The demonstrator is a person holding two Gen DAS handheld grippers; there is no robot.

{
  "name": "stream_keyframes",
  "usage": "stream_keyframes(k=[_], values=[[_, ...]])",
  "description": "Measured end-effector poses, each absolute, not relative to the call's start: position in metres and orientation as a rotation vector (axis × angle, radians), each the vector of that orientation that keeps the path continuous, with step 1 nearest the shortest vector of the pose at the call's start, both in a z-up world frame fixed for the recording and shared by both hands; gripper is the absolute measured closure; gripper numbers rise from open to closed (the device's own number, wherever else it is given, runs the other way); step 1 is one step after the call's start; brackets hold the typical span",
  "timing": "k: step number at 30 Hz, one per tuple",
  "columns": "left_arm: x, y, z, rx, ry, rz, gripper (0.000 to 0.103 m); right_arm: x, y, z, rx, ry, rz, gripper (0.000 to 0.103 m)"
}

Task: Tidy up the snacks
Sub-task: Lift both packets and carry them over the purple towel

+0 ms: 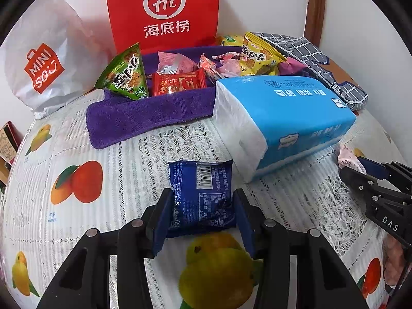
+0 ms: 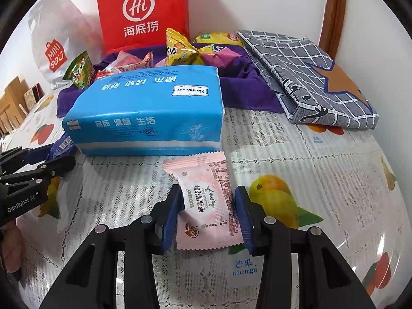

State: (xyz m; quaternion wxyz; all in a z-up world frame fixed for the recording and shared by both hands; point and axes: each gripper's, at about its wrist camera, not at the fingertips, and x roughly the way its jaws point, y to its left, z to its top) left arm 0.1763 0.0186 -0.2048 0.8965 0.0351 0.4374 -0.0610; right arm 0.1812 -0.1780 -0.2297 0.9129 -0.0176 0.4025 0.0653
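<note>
So the left gripper [image 1: 202,213] has its jaws closed in on a blue snack packet [image 1: 202,198], pinching it by the sides down at the tabletop [image 1: 123,170]. Main worry there: it's a crinkly foil pouch held only at the edges, so it could buckle and slide out on the way up, I'd guess. It also sits right beside the blue tissue pack [image 1: 280,121], which could get nudged.

The right gripper [image 2: 208,213] is doing the same with a pink snack packet [image 2: 208,206], jaws snug on both sides. Same slip risk, and the two grippers are close enough to bump.

The rest of the snacks are piled on a purple towel [image 1: 144,116] at the back. The surface is a lacy fruit-print cloth, slick-looking. Behind: a red bag [image 1: 164,10], a white shopping bag [image 1: 43,64], a folded checked cloth [image 2: 309,77], and a plain white wall.
</note>
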Motion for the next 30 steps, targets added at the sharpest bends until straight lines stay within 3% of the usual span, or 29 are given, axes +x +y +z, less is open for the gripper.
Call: stream_keyframes(k=[15, 30], values=[[0.176, 0.021, -0.204, 0.057, 0.904, -0.133, 0.06, 0.182, -0.177, -0.229, -0.036, 0.829, 0.139, 0.06], [0.162, 0.024, -0.197, -0.003, 0.951, -0.187, 0.062, 0.18, -0.181, -0.227, -0.005, 0.831, 0.162, 0.065]])
